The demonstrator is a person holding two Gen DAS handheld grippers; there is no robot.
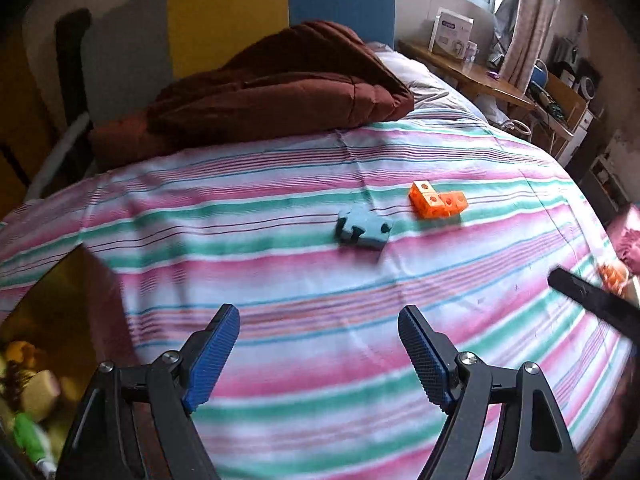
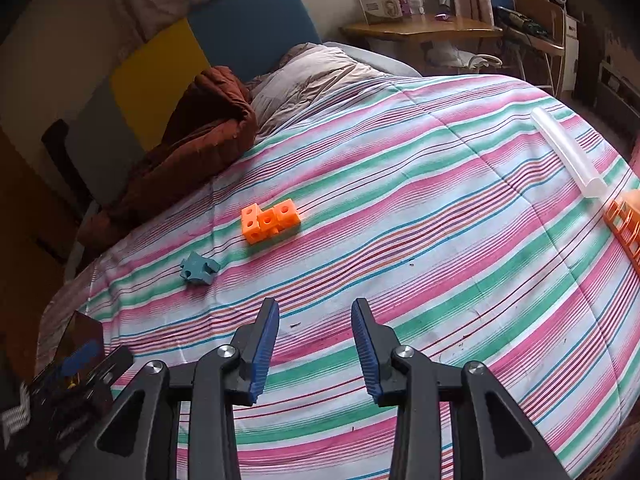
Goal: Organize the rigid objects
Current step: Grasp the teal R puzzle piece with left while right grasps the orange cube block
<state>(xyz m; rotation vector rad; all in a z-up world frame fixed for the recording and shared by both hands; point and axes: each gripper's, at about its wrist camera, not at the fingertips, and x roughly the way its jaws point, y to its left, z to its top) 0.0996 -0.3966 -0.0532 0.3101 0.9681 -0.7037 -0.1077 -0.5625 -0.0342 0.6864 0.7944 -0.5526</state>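
1. Left wrist view: left tongs (image 1: 319, 318) are spread wide with nothing between them, pitched down over the pink-green-white striped quilt on the bed (image 1: 280, 280). The teal foam jigsaw-shaped piece (image 1: 363, 229) lies ahead of the tips, well apart. The orange plastic linked-cube block (image 1: 437, 200) sits just beyond the teal piece, to its right.
2. Risk, same view: the quilt is soft, so pressing down could sink the teal piece or pinch fabric with it. The piece is low and flat, so a shallow close could slide off its edges.
3. A black finger (image 1: 592, 296), probably of the right tongs, shows far right of the teal piece. Crossing paths is possible if both go for the same item.
4. Right wrist view: right tongs (image 2: 315, 306) are partly open and empty, tilted down, hovering over the quilt. The teal piece is up-left of them, the orange block just beyond it.
5. The translucent white plastic tube (image 2: 568, 152) lies far right of the orange block, near the bed edge; a nudge could roll it off.
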